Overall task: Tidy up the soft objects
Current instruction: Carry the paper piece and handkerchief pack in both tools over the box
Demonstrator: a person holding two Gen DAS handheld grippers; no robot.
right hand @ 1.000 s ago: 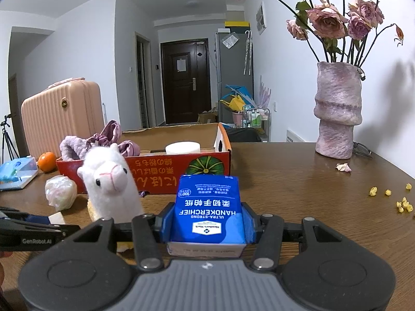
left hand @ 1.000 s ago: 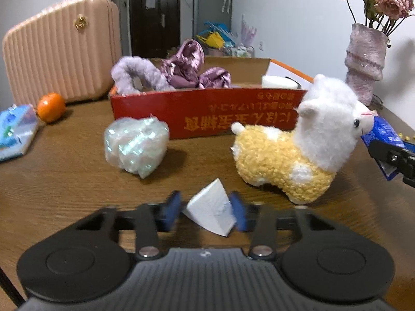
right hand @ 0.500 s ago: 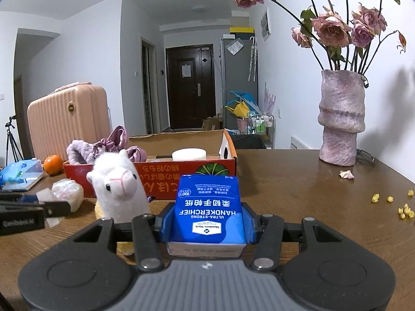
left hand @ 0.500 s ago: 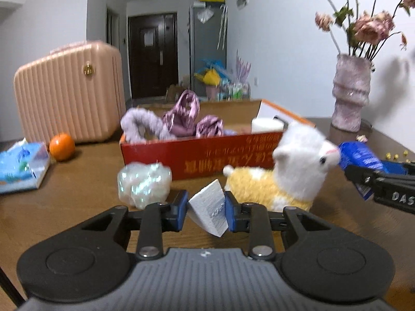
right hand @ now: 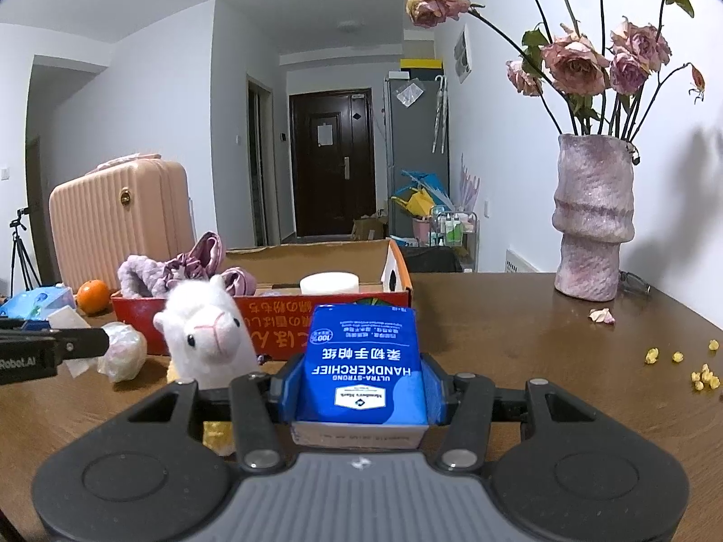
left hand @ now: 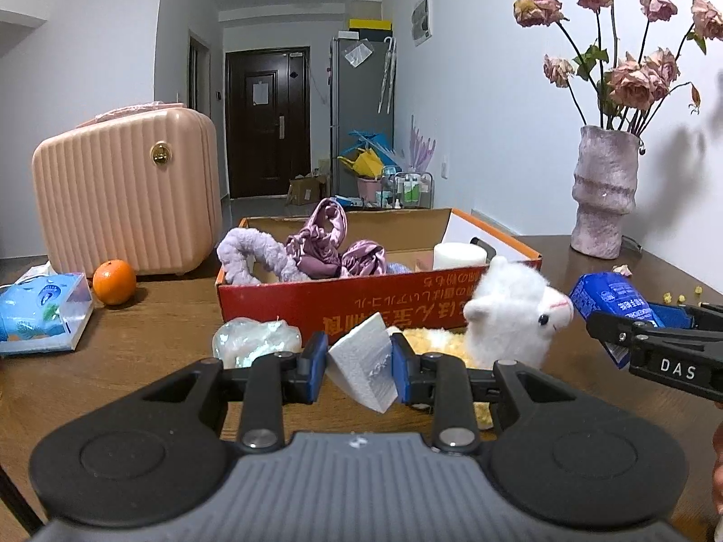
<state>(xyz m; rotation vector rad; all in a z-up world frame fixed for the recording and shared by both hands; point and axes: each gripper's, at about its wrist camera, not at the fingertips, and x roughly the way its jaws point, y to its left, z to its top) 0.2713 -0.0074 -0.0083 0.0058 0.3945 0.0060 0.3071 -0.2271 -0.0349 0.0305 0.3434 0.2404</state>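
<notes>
Your left gripper (left hand: 360, 363) has its fingers (left hand: 315, 361) pinched on a white folded tissue wedge (left hand: 361, 368), held clear of the table (left hand: 149, 329). Your right gripper (right hand: 361, 388) has its fingers (right hand: 289, 388) clamped on the blue handkerchief pack (right hand: 363, 361), the pack's long axis running straight out along the fingers.

What the next move turns on is the red cardboard box (left hand: 361, 302): from the left gripper it lies dead ahead and a little beyond, its long front wall crosswise to your fingers and its open top higher than the wedge as the left wrist view frames it. You will probably need to lift before going forward, then let go over the rim. The box already holds purple scrunchies (left hand: 316, 244) and a white roll (left hand: 458, 255); the bare stretch between them looks like the easier landing spot.

From the right gripper the box sits ahead and to the left, with the white alpaca plush (right hand: 208, 338) lying on the table between the two grippers, just in front of the box wall. The left side seems nearer to the box and has the straighter path; the right must pass over or around the plush. An iridescent soft ball (left hand: 255, 343) rests on the table just left of the wedge, not yet boxed.
</notes>
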